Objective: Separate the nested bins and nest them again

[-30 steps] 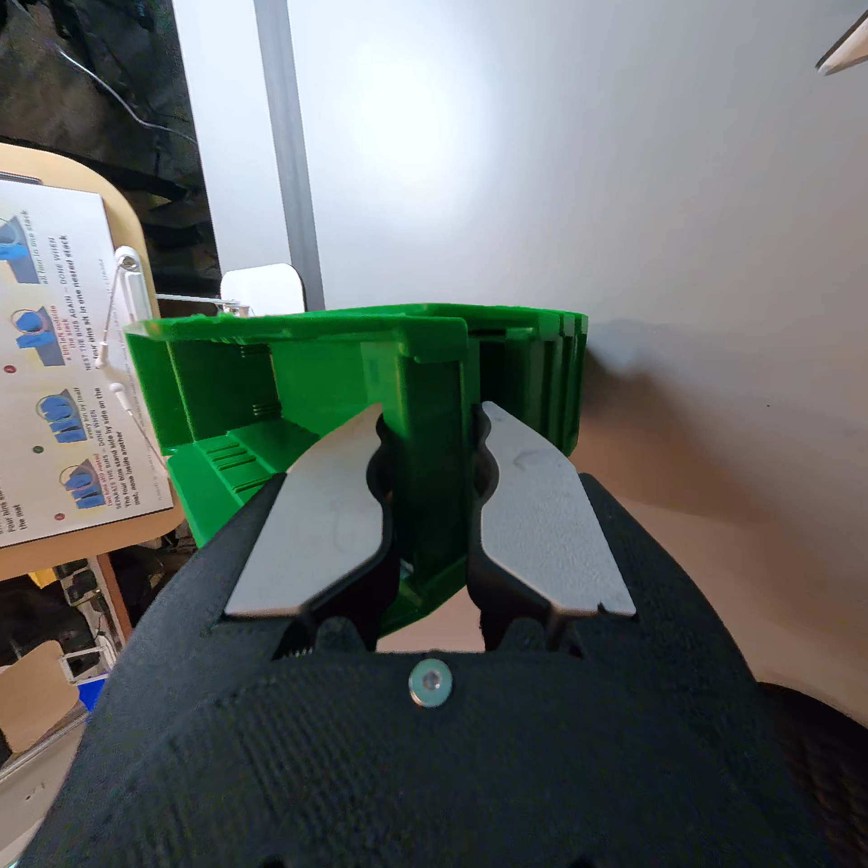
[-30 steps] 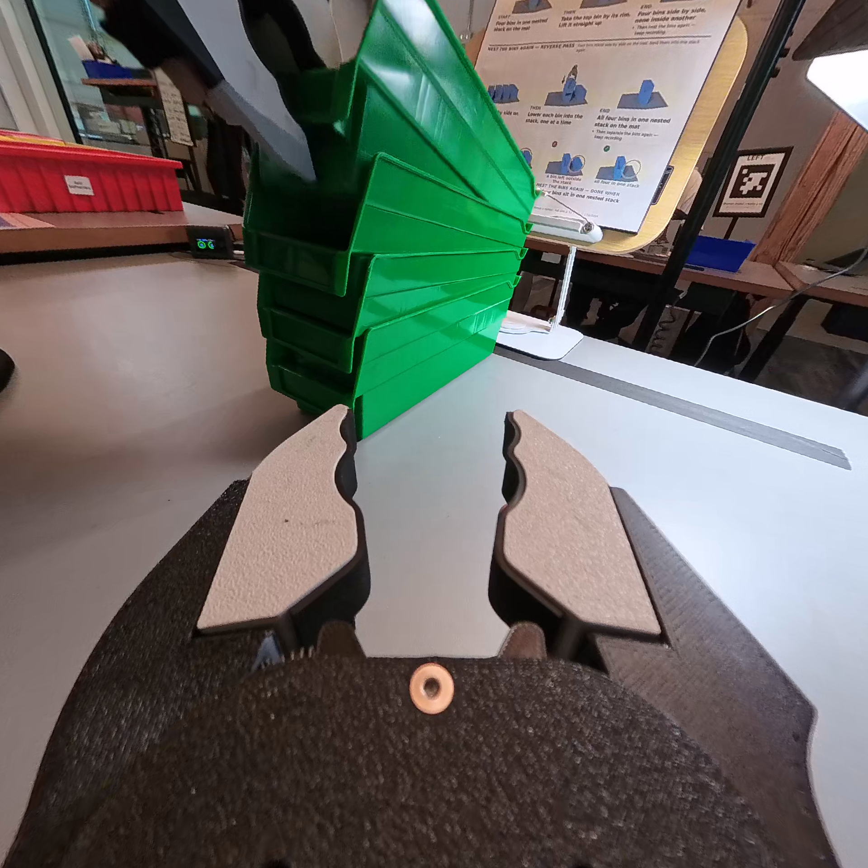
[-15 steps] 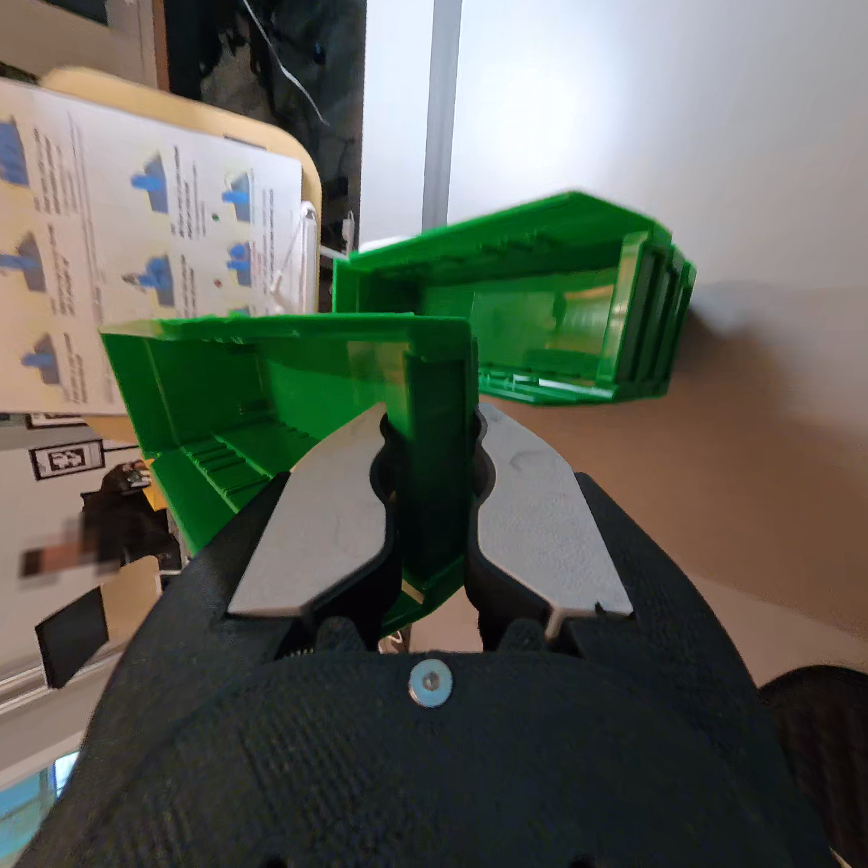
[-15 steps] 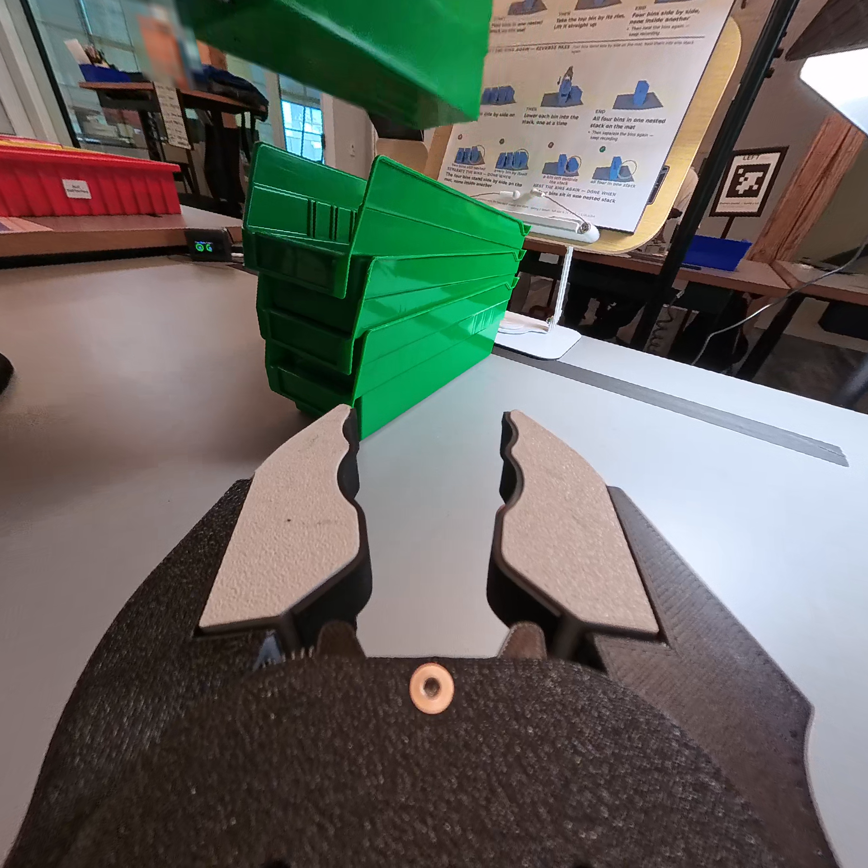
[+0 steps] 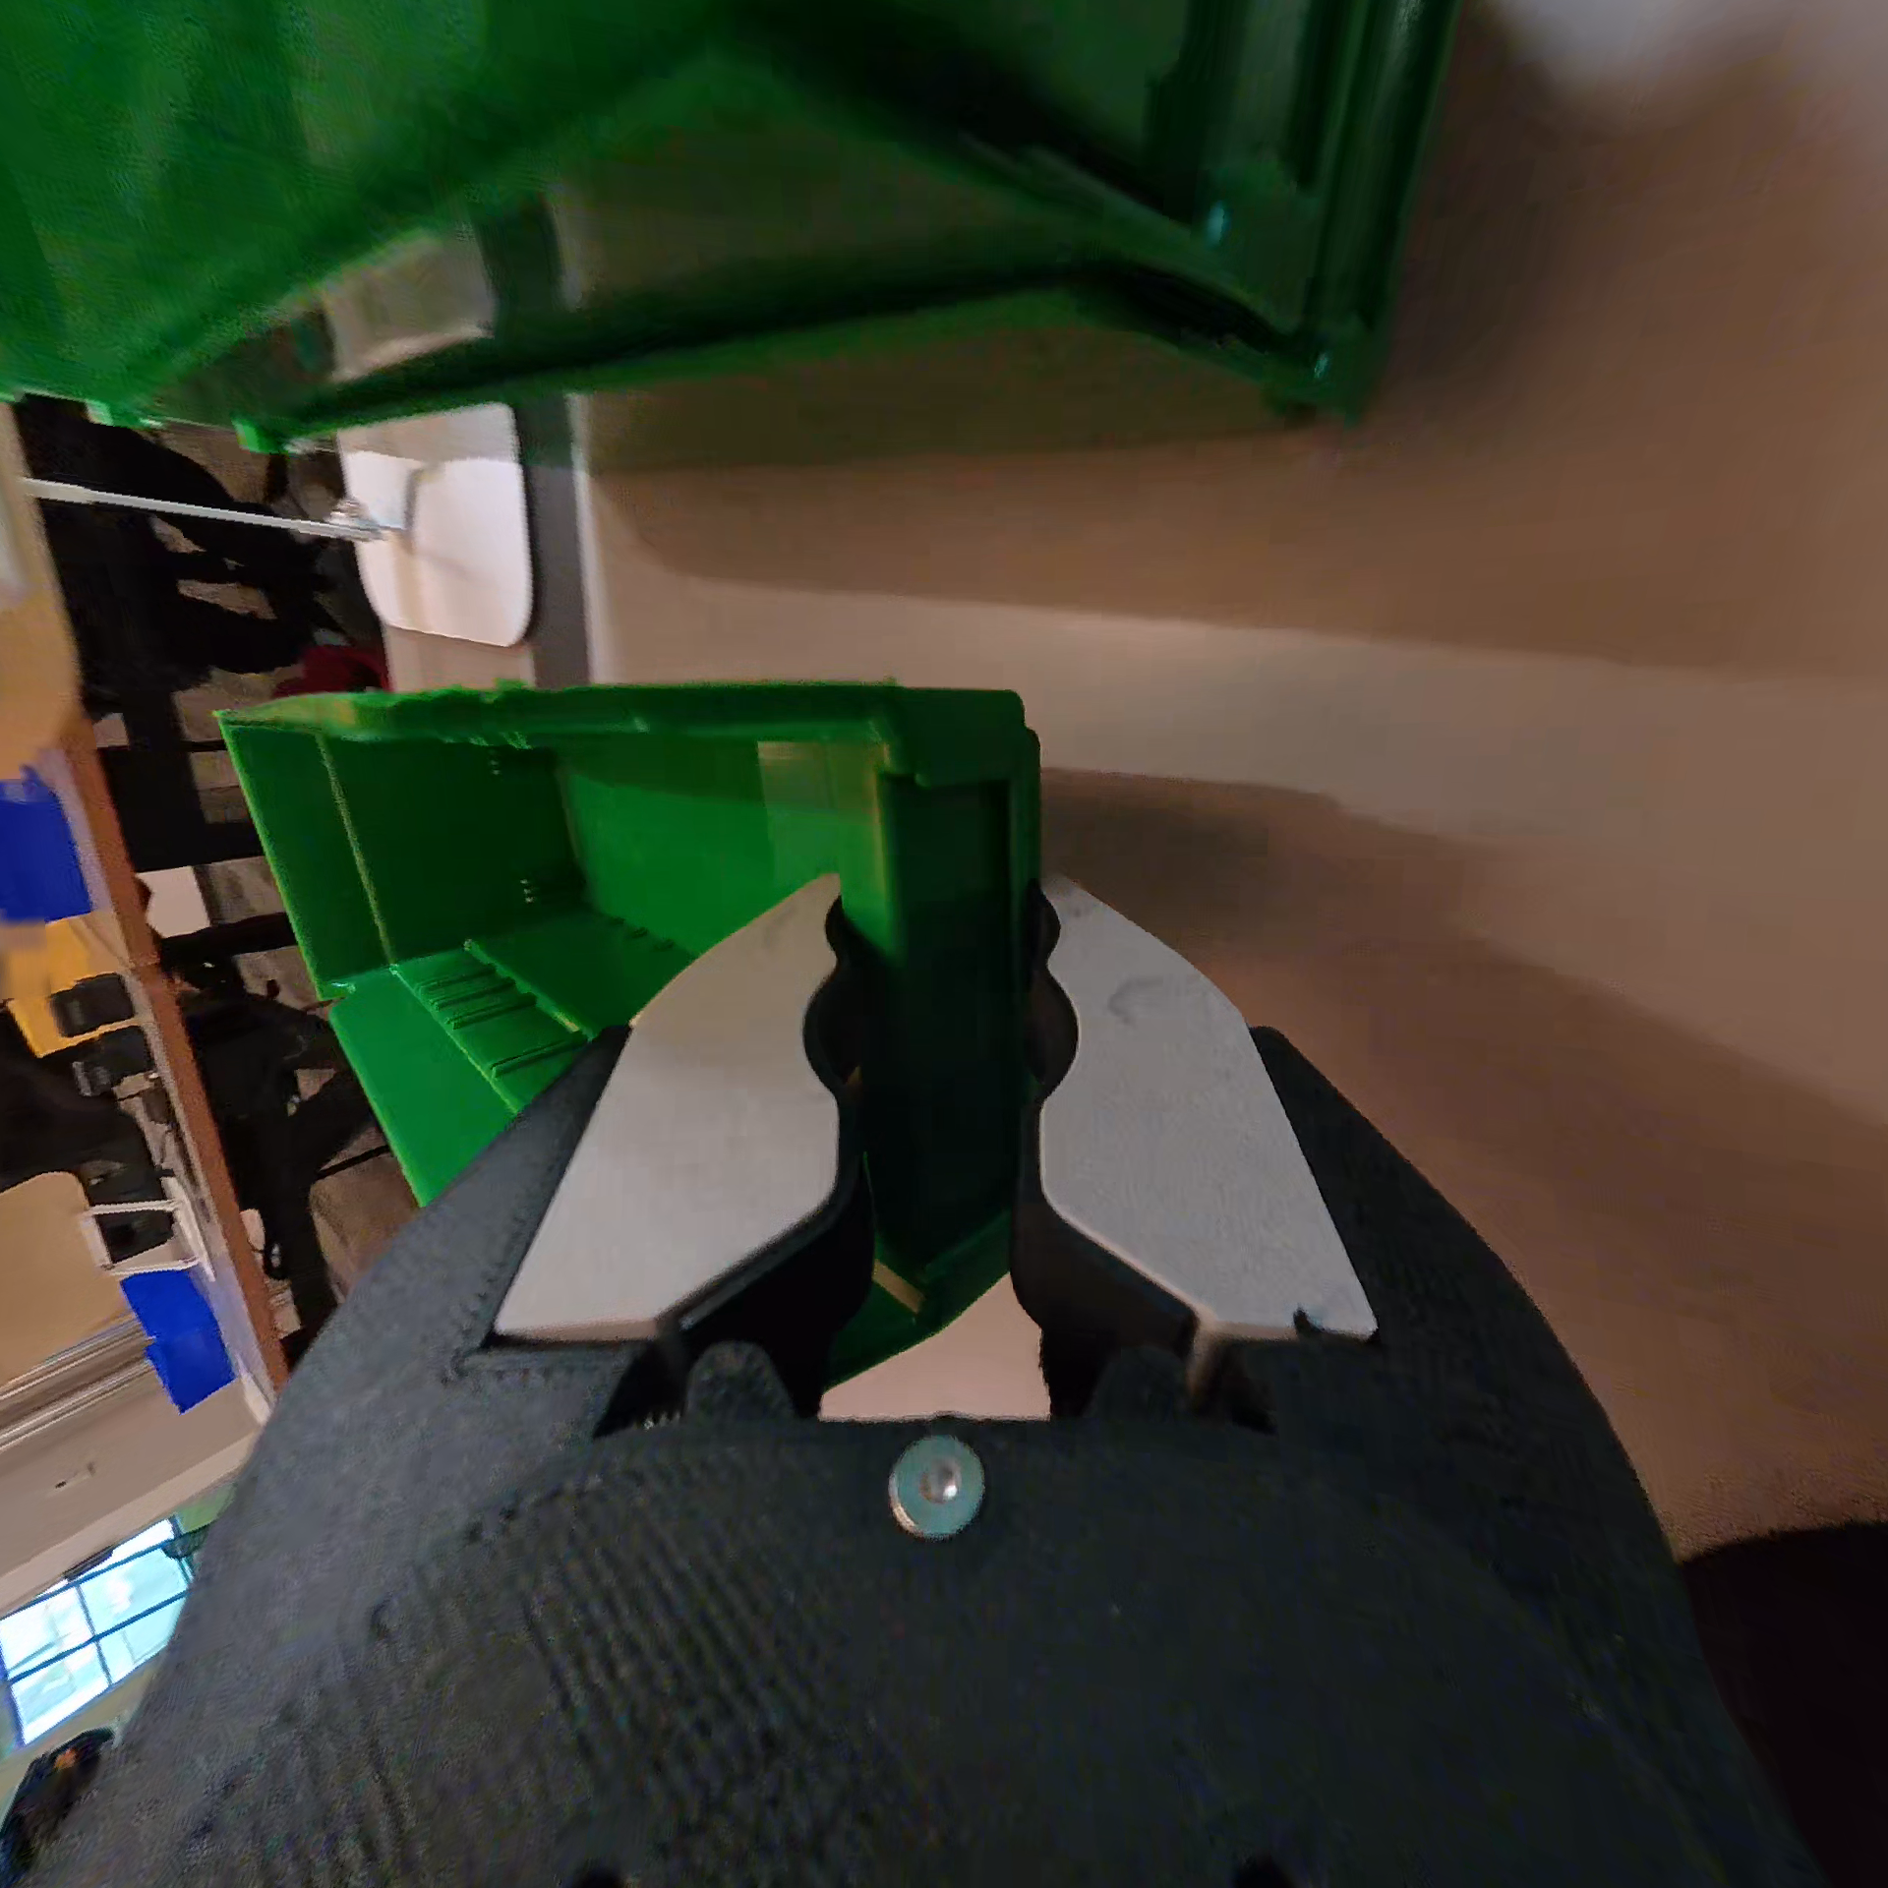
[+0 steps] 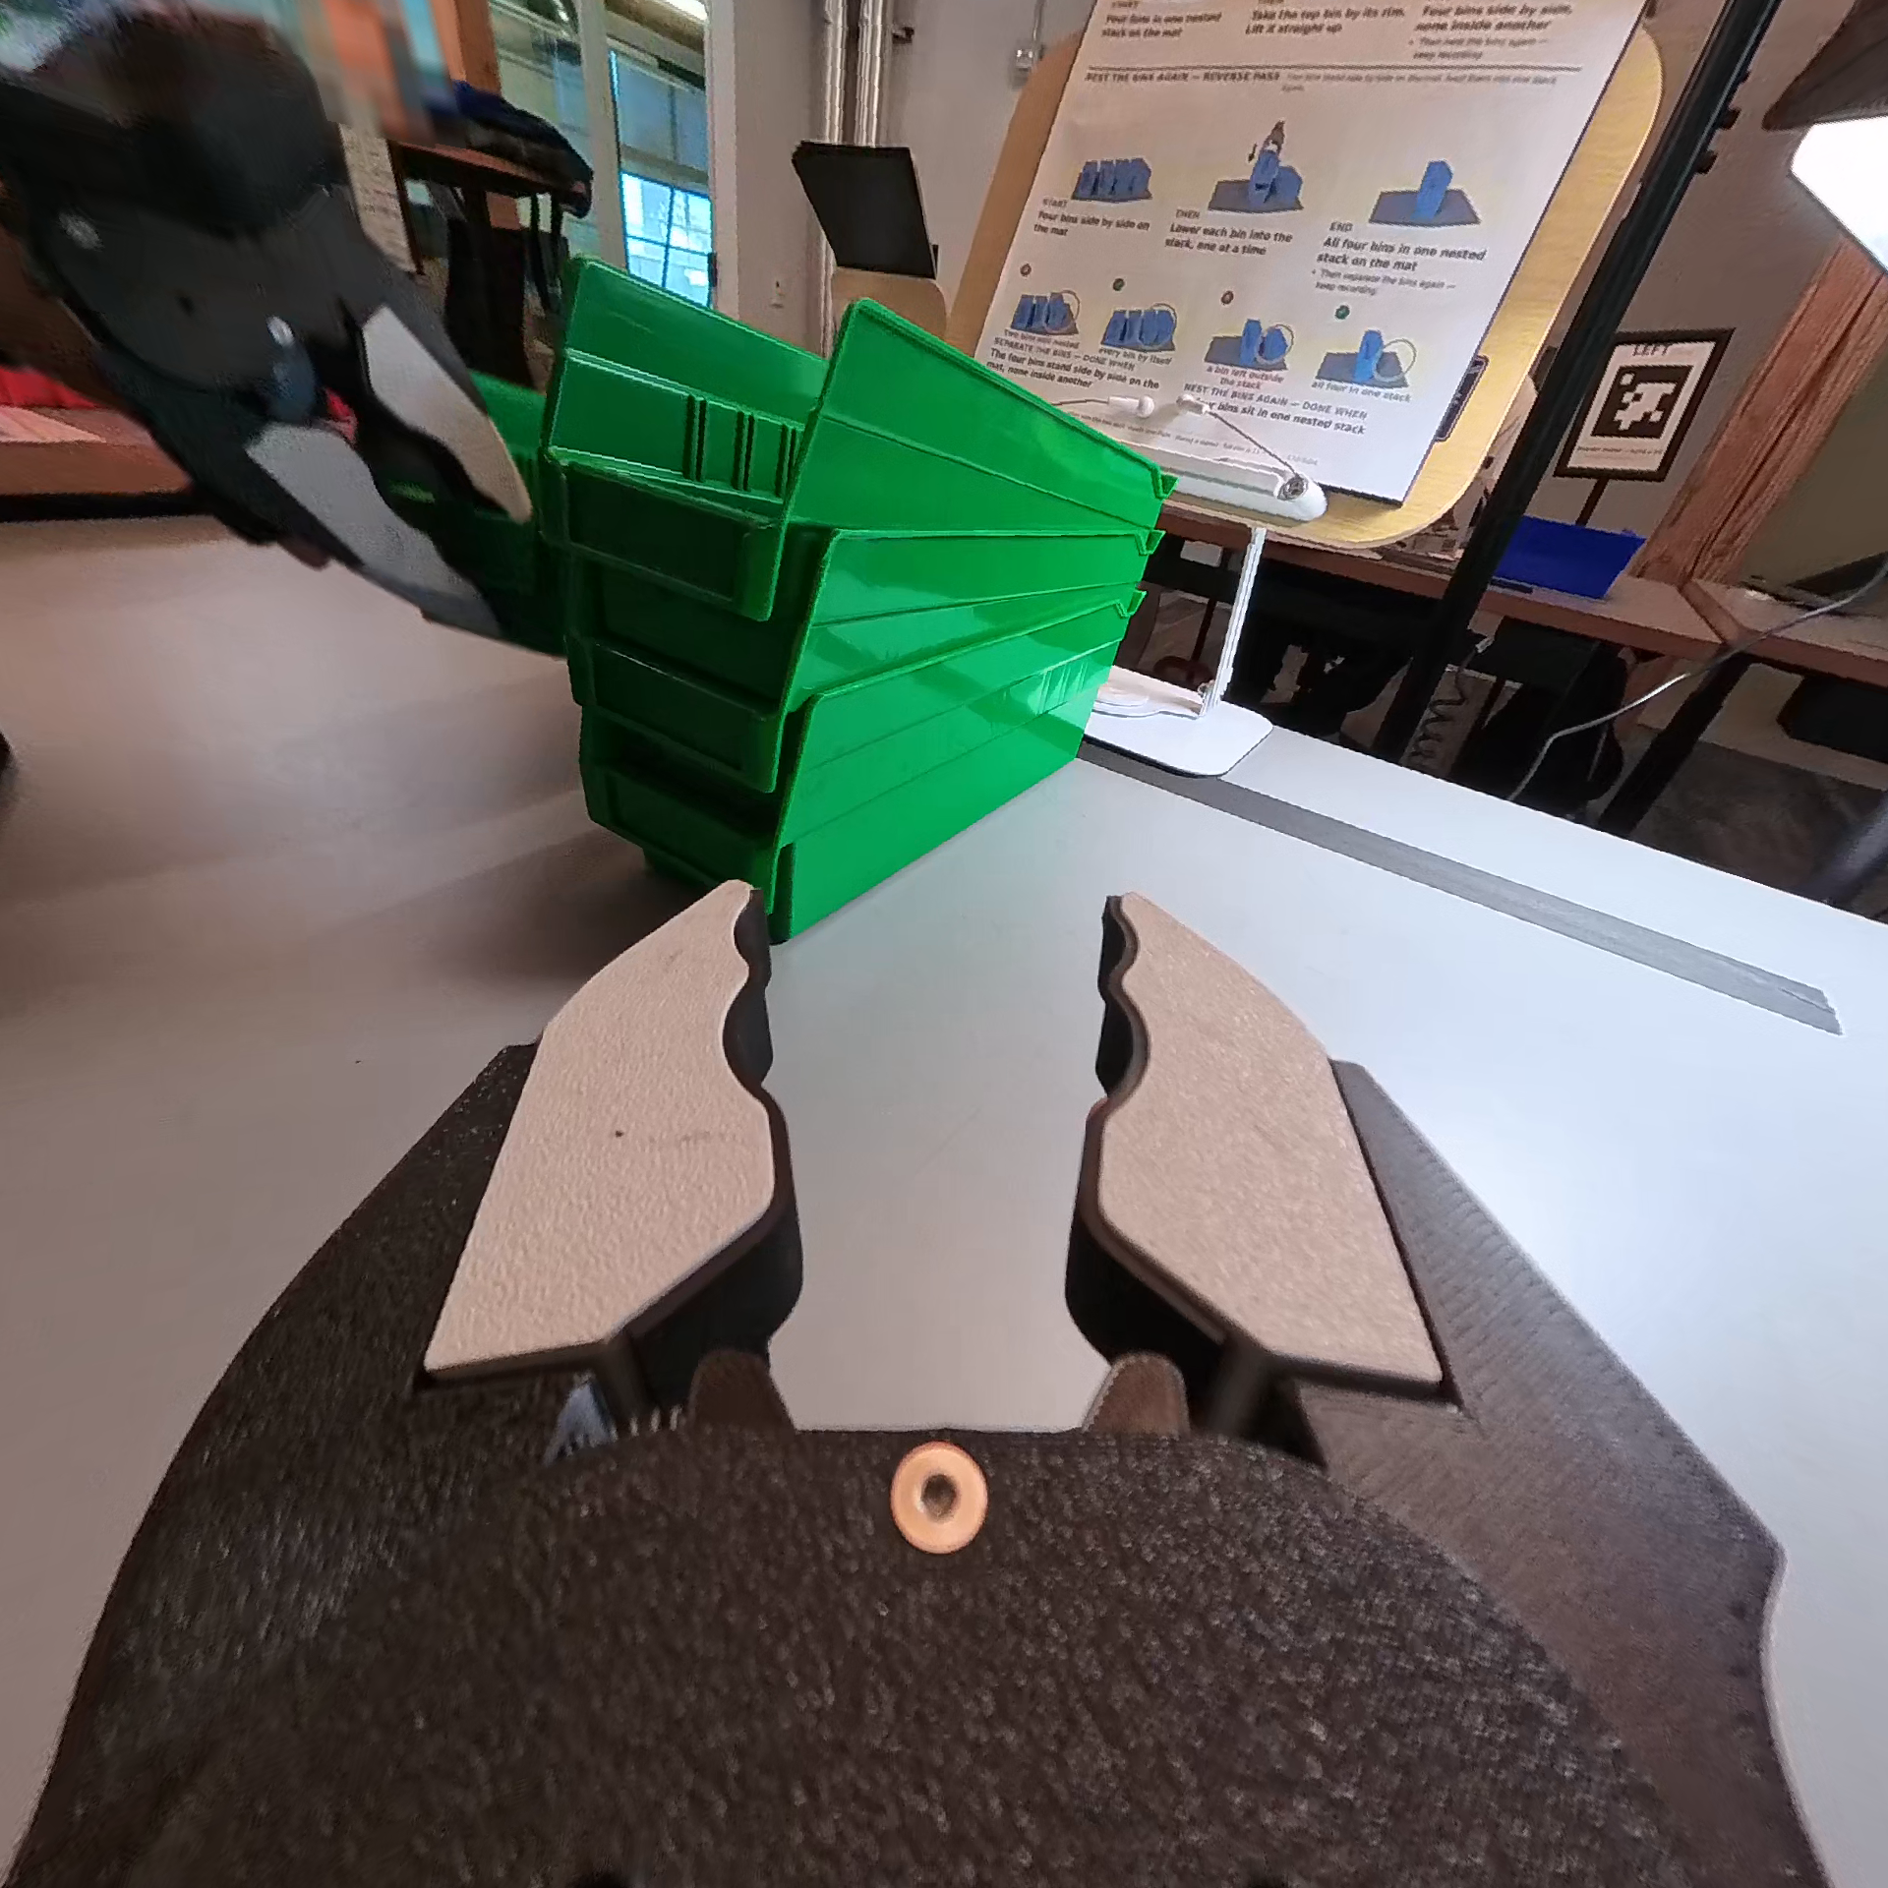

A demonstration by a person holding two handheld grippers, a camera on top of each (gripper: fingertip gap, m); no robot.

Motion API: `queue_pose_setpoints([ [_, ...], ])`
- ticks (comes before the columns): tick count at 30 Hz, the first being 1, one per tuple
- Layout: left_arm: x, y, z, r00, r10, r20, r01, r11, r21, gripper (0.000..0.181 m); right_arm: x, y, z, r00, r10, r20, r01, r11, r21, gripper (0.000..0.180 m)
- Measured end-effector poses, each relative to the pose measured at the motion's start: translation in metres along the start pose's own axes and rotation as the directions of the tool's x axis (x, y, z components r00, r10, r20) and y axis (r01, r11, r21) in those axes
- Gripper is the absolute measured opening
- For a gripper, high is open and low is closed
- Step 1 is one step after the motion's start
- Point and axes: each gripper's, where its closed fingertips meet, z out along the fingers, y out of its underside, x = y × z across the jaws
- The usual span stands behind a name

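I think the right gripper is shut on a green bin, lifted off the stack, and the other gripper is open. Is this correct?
Not quite: the sides are swapped. The left wrist view shows the left gripper shut on the green bin; the right gripper is open, with the stack on the table.

The stack of green bins (image 5: 715, 204) fills the top of the left wrist view, blurred and cut off by the top and left edges. In the right wrist view, the left gripper (image 6: 409, 490) at upper left is blurred, and it hides most of the green bin (image 6: 511, 531) it holds. The poster (image 6: 1277, 204) runs off the top edge.
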Motion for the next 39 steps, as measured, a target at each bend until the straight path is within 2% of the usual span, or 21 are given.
queue_pose_setpoints([
  [5,0.014,0.011,0.029,0.997,0.062,0.044,-0.061,0.998,-0.022,0.03,-0.001,-0.002,-0.001,1.0,-0.012,-0.001,0.012,1.0,0.007,0.062],
  [15,0.024,0.023,0.059,0.992,0.086,0.088,-0.085,0.996,-0.021,0.031,-0.002,-0.002,-0.001,1.0,-0.02,0.002,0.02,1.0,0.008,0.062],
  [17,0.022,0.019,0.056,0.993,0.043,0.106,-0.046,0.999,0.027,0.038,-0.002,-0.002,-0.001,1.0,-0.016,0.003,0.016,1.0,0.011,0.062],
  [20,0.02,0.003,0.036,0.99,-0.091,0.112,0.07,0.981,0.183,0.043,-0.002,-0.003,-0.002,1.0,-0.012,0.006,0.012,1.0,0.015,0.062],
  [22,0.021,-0.011,0.018,0.976,-0.197,0.098,0.157,0.937,0.313,0.046,-0.003,-0.003,-0.001,1.0,-0.016,0.013,0.016,1.0,0.011,0.062],
  [26,0.03,-0.026,-0.019,0.92,-0.393,0.009,0.331,0.787,0.521,0.046,-0.015,-0.006,0.008,0.995,-0.063,0.076,0.065,0.998,-0.019,0.062],
  [31,0.045,-0.024,-0.041,0.803,-0.569,-0.178,0.549,0.589,0.593,0.044,-0.051,-0.027,0.035,0.936,-0.247,0.253,0.272,0.96,-0.069,0.056],
  [35,0.049,-0.016,-0.044,0.712,-0.656,-0.251,0.65,0.48,0.589,0.04,-0.083,-0.054,0.064,0.806,-0.46,0.372,0.52,0.851,-0.075,0.051],
  [39,0.047,-0.005,-0.042,0.692,-0.685,-0.227,0.653,0.461,0.601,0.04,-0.098,-0.065,0.102,0.657,-0.619,0.43,0.72,0.685,-0.113,0.053],
])
